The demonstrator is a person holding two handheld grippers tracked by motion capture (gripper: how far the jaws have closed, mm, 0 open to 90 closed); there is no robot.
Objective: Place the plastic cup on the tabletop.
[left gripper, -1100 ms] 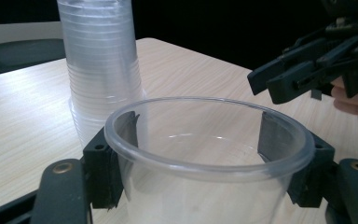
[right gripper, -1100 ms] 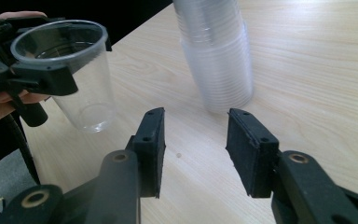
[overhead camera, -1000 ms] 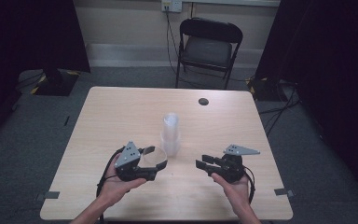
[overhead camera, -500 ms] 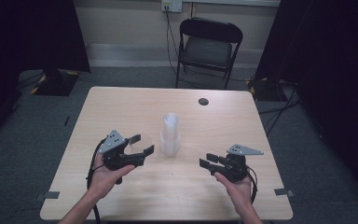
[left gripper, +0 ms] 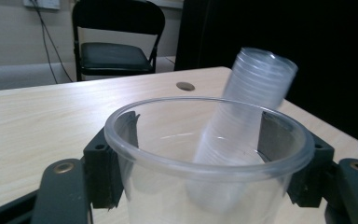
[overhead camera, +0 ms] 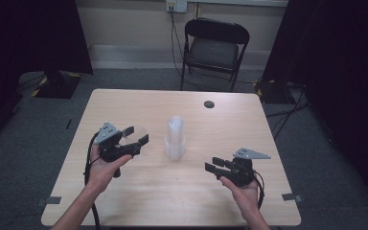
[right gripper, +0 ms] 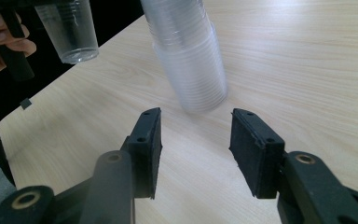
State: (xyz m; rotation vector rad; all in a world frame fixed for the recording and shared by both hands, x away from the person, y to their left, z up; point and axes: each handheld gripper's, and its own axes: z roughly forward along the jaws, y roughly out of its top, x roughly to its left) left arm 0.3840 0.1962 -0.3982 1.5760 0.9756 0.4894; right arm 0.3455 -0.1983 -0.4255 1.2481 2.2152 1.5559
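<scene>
One clear cup point(left gripper: 205, 154) is clamped in the left tongs point(overhead camera: 136, 136), held left of the cup stack point(overhead camera: 175, 139) at mid-worktop point(overhead camera: 249, 120). The right tongs point(right gripper: 193, 149), right of the stack, have just been opening and hold nothing. Risk: excess clamping may buckle the thin wall; a swing may topple the stack. Count: one held cup, one stack, two tongs.

Cup stack point(overhead camera: 175, 139) mid-table, between grippers
</scene>
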